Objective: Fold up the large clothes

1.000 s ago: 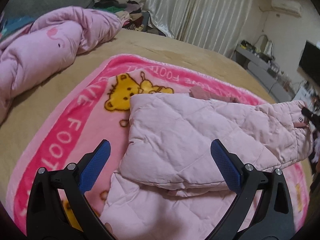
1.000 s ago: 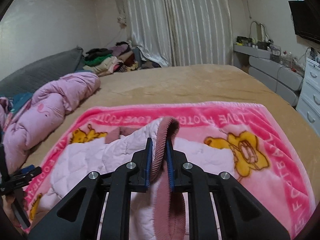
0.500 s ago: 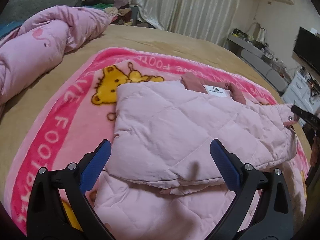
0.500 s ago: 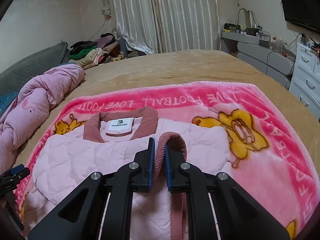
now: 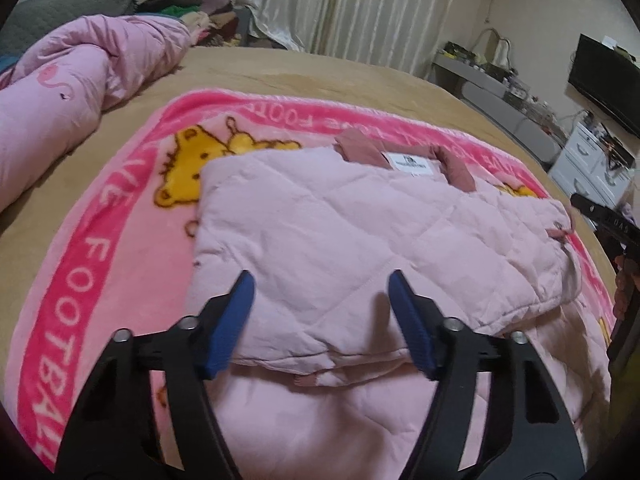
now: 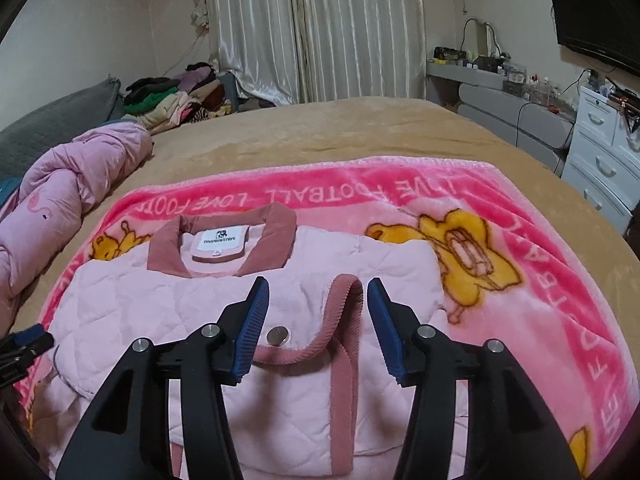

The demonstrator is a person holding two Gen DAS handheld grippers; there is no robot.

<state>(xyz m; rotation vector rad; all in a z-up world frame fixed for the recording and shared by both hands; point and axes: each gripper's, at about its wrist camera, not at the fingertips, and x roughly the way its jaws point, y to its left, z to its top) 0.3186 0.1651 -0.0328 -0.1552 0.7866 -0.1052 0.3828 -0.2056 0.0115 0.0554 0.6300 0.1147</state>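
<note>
My right claw (image 6: 316,320) is opening, dropping the cuff (image 6: 344,286) onto the jacket (image 5: 360,248); left claw (image 5: 322,312), empty, is closing. Sleeve fold done.

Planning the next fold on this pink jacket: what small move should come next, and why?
Probably lift the right hand-held gripper clear: its jaws are opening and the corduroy cuff lies loose between them on the jacket. The left hand-held gripper, jaws closing, hovers over the folded sleeve.
</note>
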